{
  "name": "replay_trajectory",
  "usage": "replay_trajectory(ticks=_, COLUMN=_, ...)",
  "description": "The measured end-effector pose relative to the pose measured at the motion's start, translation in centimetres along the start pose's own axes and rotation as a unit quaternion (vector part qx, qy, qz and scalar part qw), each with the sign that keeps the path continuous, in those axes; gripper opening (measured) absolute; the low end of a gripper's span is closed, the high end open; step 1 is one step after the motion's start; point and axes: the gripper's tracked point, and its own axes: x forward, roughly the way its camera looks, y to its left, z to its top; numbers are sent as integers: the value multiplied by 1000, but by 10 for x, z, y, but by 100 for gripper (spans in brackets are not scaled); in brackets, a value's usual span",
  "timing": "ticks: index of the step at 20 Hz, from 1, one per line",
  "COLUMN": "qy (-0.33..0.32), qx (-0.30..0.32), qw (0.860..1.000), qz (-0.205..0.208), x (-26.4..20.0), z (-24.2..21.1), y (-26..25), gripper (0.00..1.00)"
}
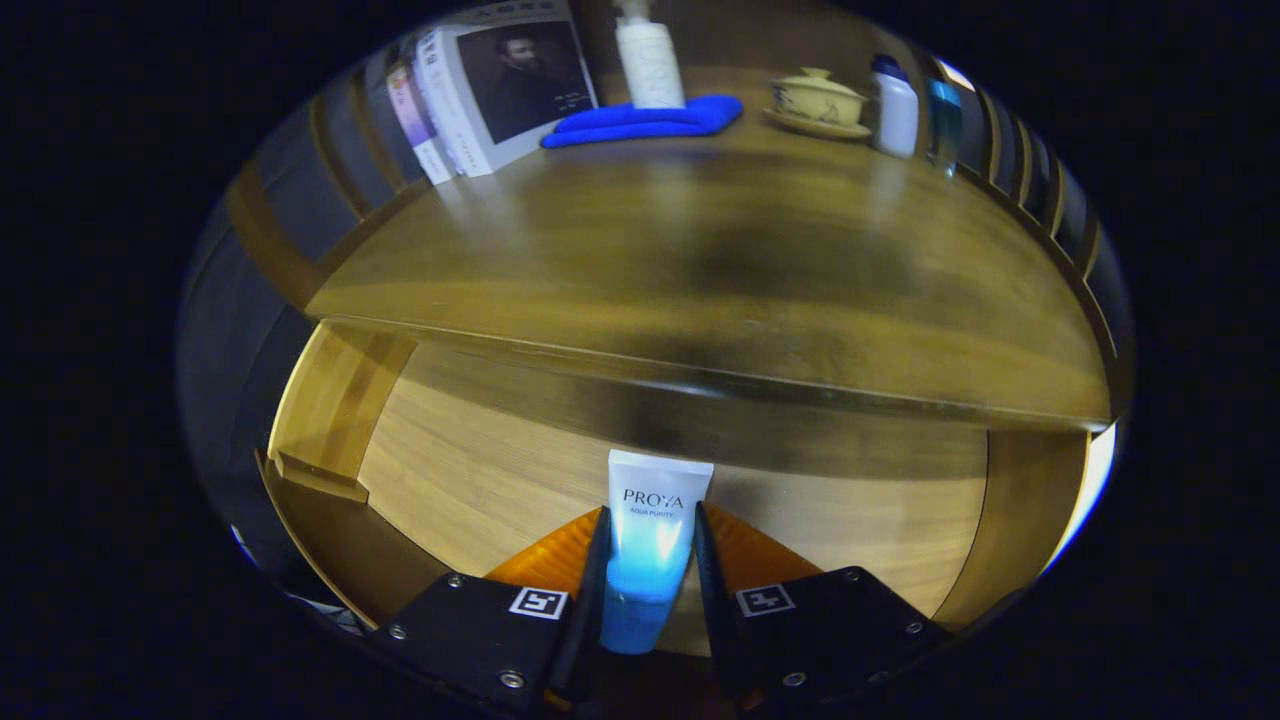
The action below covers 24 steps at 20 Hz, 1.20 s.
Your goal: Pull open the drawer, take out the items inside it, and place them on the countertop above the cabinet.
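A: Which step is this?

B: The taking-out step, I'd judge. The drawer [480, 470] stands pulled open under the front edge of the desk [700, 270], and the tool [650, 560] has a white tube [655, 530] with a blue cap end between its fingers, over the drawer's pale wooden floor.

A: Is the tool actually gripping it?

B: It looks so. The two fingers stand close together, one pressed on each side of the tube's lower half, so the tool is clamped on the tube. The flat crimped end points forward, toward the desk's front edge; the blue end sits back between the fingers.

A: Is the tube off the drawer floor?

B: I can't tell. It lies in line with the fingers, but whether it rests on the floor or hangs just above it isn't clear.

A: What does the next move call for?

B: Lifting it up and clear of the desk's overhanging front edge, then carrying it forward over the bare middle of the desk and setting it down. The far edge is occupied: books [470, 100] at the far left corner, a blue cloth [650, 118] with a pump bottle [648, 60] behind it, a lidded cup [815, 98] on a saucer, and two bottles [915, 105] toward the far right.

A: Anything else in the drawer?

B: Nothing that I can make out.
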Motion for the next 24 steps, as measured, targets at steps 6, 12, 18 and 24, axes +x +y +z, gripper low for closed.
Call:
replay_trajectory(ticks=6, qy=-46, qx=-39, qw=997, qz=56, x=-30, z=20, y=27, gripper=46)
replay_trajectory(ticks=12, qy=-68, qx=-56, qw=992, qz=87, x=-43, z=27, y=40, gripper=46)
replay_trajectory(ticks=18, qy=-104, qx=-60, qw=987, qz=103, x=-55, z=52, y=45, gripper=46)
replay_trajectory(ticks=24, qy=-148, qx=-35, qw=984, qz=94, x=-77, z=95, y=42, gripper=46)
